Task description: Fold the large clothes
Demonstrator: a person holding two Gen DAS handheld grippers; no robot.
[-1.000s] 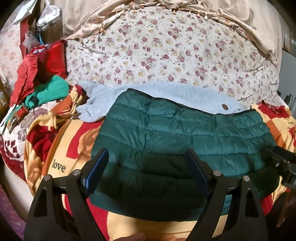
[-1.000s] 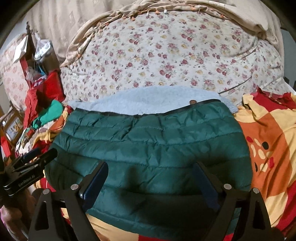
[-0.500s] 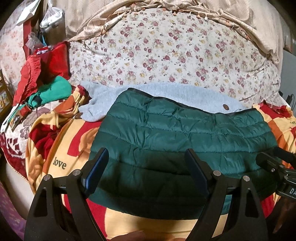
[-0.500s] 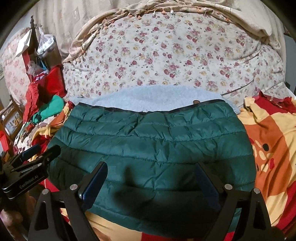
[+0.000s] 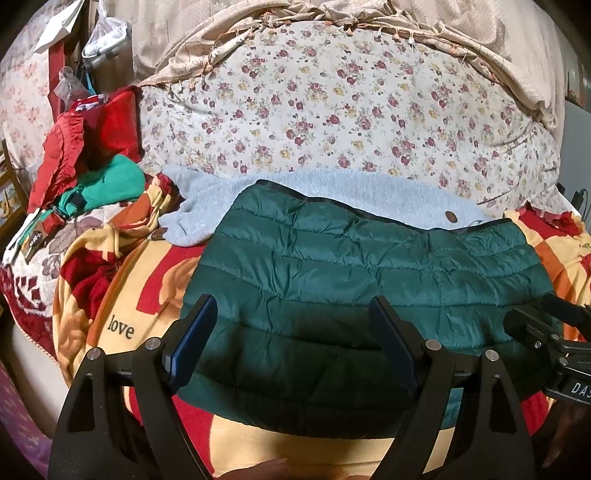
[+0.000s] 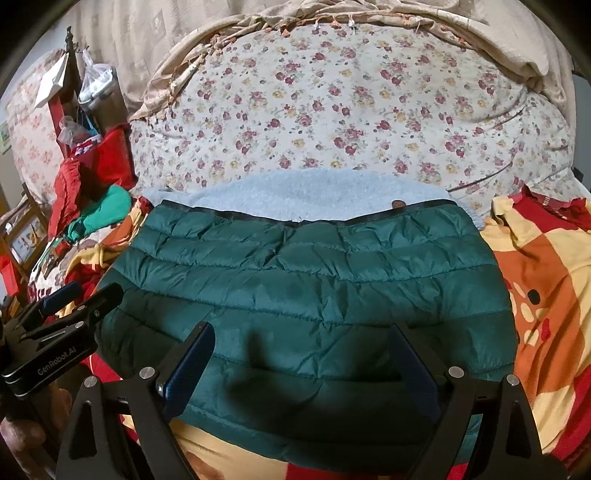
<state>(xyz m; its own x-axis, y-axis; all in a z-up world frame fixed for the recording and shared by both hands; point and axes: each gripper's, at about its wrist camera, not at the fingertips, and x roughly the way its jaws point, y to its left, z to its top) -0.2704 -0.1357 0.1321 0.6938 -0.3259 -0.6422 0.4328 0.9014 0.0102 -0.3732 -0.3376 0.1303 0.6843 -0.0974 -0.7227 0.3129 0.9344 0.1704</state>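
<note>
Both the left gripper (image 5: 291, 339) and the right gripper (image 6: 303, 365) stand wide, holding nothing, above the near edge of the green quilted jacket (image 6: 306, 288). It lies folded into a compact rectangle on the patterned blanket (image 5: 122, 317), overlapping a grey garment (image 5: 332, 188) behind, apparently not yet folded.

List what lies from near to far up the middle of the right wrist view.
Right tongs → green quilted jacket → grey fleece garment → floral quilt → beige fringed cloth.
</note>
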